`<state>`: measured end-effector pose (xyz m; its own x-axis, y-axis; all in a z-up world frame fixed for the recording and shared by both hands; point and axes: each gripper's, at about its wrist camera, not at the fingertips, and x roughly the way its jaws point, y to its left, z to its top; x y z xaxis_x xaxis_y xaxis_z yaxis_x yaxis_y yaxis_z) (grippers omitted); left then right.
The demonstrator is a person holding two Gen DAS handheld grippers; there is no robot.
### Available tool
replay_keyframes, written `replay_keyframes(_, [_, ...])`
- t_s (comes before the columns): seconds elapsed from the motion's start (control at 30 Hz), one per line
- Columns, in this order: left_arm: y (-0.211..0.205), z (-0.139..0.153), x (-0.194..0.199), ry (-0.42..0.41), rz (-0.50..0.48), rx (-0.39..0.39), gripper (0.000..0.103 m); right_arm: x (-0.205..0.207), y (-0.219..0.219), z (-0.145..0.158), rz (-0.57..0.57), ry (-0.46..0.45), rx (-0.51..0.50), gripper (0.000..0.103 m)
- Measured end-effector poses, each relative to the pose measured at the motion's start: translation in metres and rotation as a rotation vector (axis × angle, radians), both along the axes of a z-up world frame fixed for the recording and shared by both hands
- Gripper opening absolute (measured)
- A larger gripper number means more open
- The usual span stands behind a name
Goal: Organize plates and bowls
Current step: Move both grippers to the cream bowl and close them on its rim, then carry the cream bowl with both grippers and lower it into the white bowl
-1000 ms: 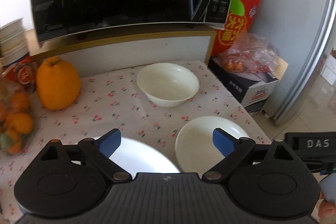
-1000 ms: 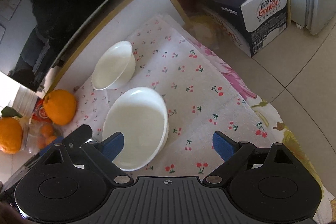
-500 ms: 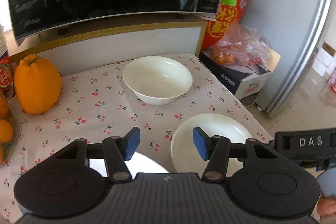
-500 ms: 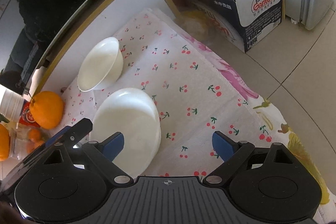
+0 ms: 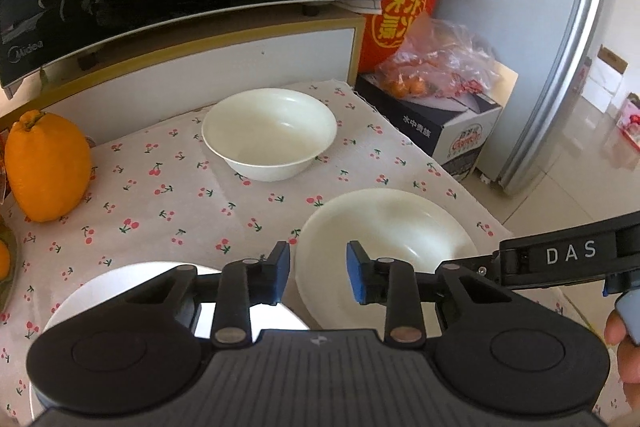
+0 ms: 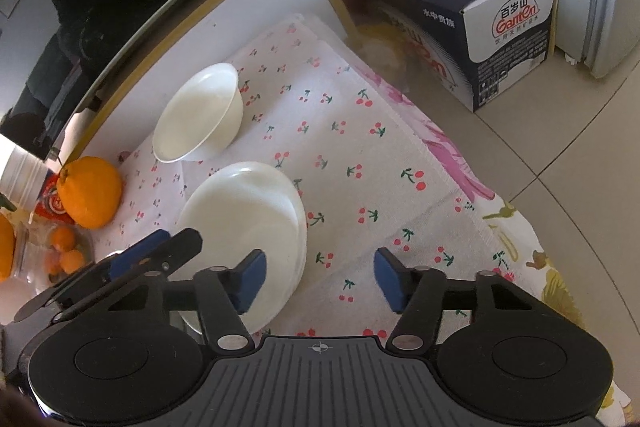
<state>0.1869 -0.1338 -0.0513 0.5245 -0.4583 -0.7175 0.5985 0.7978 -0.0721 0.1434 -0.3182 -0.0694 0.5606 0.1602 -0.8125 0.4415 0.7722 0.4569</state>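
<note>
Cherry-print tablecloth (image 5: 168, 195) holds a white bowl (image 5: 270, 133) and shallow dish (image 5: 384, 239), left gripper (image 5: 314, 271) and right gripper (image 6: 318, 277) both spread, grasping nothing.

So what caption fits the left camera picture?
Left gripper, jaws part open, hovers at the near bowl's rim on a cherry-print cloth.

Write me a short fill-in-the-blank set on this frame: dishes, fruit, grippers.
1. The cloth under the dishes is printed with ____.
2. The large fruit left of the bowl is coloured ____.
3. The left gripper straddles the rim of the ____ nearest it, jaws part closed.
4. The right gripper has its jaws ____, nothing between them.

Missing words: cherries; orange; plate; open
</note>
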Motion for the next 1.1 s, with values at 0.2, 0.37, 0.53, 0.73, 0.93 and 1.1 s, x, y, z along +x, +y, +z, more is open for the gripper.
replay_keyframes(0.2, [-0.002,-0.003,0.0,0.007,0.011,0.016,0.023,0.001,0.0,-0.002,0.008,-0.003,-0.004,0.044])
replay_keyframes(0.37, [0.001,-0.003,0.0,0.016,0.021,0.009,0.018,0.001,0.001,-0.003,0.013,-0.003,0.01,0.037])
replay_keyframes(0.53, [0.002,-0.002,0.0,0.03,0.021,-0.021,0.014,0.002,0.003,-0.002,0.039,-0.02,0.028,0.025])
replay_keyframes(0.73, [0.001,-0.001,-0.002,0.023,0.023,-0.027,0.013,0.0,0.006,0.003,0.052,-0.045,0.025,0.024])
replay_keyframes(0.93, [0.003,0.005,-0.005,0.025,0.031,-0.055,0.013,-0.003,0.003,0.01,0.045,-0.073,0.01,0.024])
replay_keyframes(1.1, [0.003,0.01,-0.009,0.015,0.036,-0.058,0.013,-0.008,0.0,0.019,0.036,-0.102,0.014,0.025])
